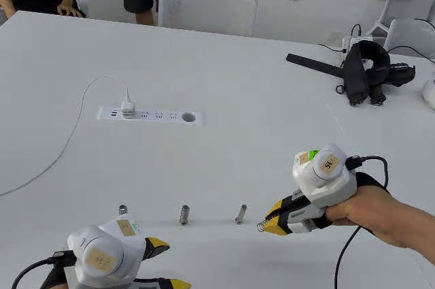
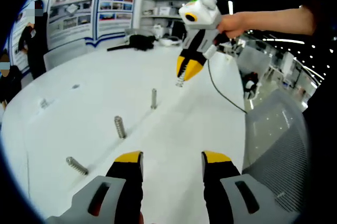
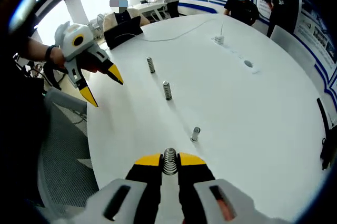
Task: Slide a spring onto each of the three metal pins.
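Observation:
Three metal pins stand in a row near the table's front edge. The left pin [image 1: 123, 209] and the middle pin [image 1: 184, 214] each carry a spring. The right pin [image 1: 240, 213] [image 3: 195, 133] is bare. My right gripper [image 1: 269, 224] [image 3: 169, 159] is shut on a small coil spring [image 1: 261, 226] [image 3: 169, 161], held just right of the bare pin and slightly nearer me. My left gripper [image 1: 168, 263] [image 2: 172, 158] is open and holds nothing, low at the front left, short of the left pin [image 2: 77, 165].
A white power strip [image 1: 149, 115] with a plugged-in cable lies mid-table. A black strap device [image 1: 367, 71] sits at the far right. Chairs and standing people line the far edge. The table's front edge [image 3: 100, 145] runs close to the pins.

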`<move>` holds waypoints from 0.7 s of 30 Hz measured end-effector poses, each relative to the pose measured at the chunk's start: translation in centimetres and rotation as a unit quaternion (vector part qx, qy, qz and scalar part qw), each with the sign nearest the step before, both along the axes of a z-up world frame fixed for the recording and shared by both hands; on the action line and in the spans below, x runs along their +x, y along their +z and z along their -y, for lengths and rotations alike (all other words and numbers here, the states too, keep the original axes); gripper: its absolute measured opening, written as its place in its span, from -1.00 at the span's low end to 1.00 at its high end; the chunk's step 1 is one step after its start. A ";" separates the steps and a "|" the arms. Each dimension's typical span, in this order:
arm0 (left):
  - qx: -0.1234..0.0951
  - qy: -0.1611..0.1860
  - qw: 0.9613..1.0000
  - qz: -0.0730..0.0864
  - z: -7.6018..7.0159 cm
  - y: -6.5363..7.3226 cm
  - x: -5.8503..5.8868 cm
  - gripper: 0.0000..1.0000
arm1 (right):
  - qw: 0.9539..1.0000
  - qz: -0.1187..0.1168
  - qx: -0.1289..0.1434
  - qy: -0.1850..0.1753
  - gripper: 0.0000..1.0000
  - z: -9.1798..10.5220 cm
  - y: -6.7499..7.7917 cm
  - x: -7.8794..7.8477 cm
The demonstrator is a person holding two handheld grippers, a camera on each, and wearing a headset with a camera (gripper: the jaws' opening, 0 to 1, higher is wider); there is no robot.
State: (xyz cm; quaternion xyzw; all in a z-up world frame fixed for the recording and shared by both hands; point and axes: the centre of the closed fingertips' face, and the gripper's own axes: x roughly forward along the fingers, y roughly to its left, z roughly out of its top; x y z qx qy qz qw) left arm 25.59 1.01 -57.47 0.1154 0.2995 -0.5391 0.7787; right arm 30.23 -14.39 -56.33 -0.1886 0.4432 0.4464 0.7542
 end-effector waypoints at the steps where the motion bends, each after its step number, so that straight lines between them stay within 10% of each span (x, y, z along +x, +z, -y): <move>1: 0.000 0.002 1.000 0.000 -0.1 0.0 0.1 -0.06 | 1.000 0.000 -0.001 0.000 -0.75 0.0 0.0 0.2; 21: -0.010 0.035 0.999 -0.014 -0.5 0.4 0.9 0.29 | 1.000 0.002 -0.015 0.002 -0.75 0.4 -0.8 4.0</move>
